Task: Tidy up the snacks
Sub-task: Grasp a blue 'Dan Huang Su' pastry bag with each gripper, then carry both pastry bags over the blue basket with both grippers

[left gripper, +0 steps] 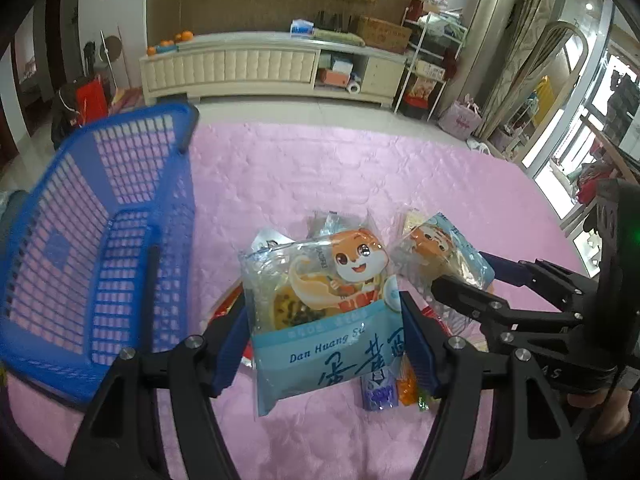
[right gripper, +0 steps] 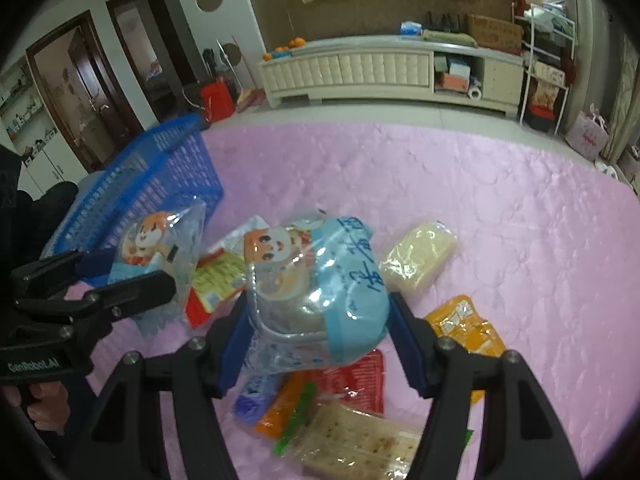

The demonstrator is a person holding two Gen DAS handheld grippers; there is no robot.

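Note:
My left gripper (left gripper: 324, 332) is shut on a blue squirrel pastry packet (left gripper: 320, 304) and holds it over the pink cloth, right of the blue basket (left gripper: 96, 232). My right gripper (right gripper: 320, 332) is shut on a second blue squirrel packet (right gripper: 316, 288) and holds it above the snack pile. In the left wrist view the right gripper (left gripper: 468, 276) and its packet (left gripper: 440, 248) show at right. In the right wrist view the left gripper (right gripper: 120, 276) and its packet (right gripper: 160, 248) show at left, in front of the basket (right gripper: 160, 184).
On the pink cloth (right gripper: 480, 200) lie a pale yellow cake packet (right gripper: 416, 256), an orange packet (right gripper: 468, 328), red packets (right gripper: 360, 380), a cracker packet (right gripper: 360, 444), a purple packet (right gripper: 252, 396) and an orange stick (right gripper: 284, 408). A cream cabinet (left gripper: 260, 68) stands behind.

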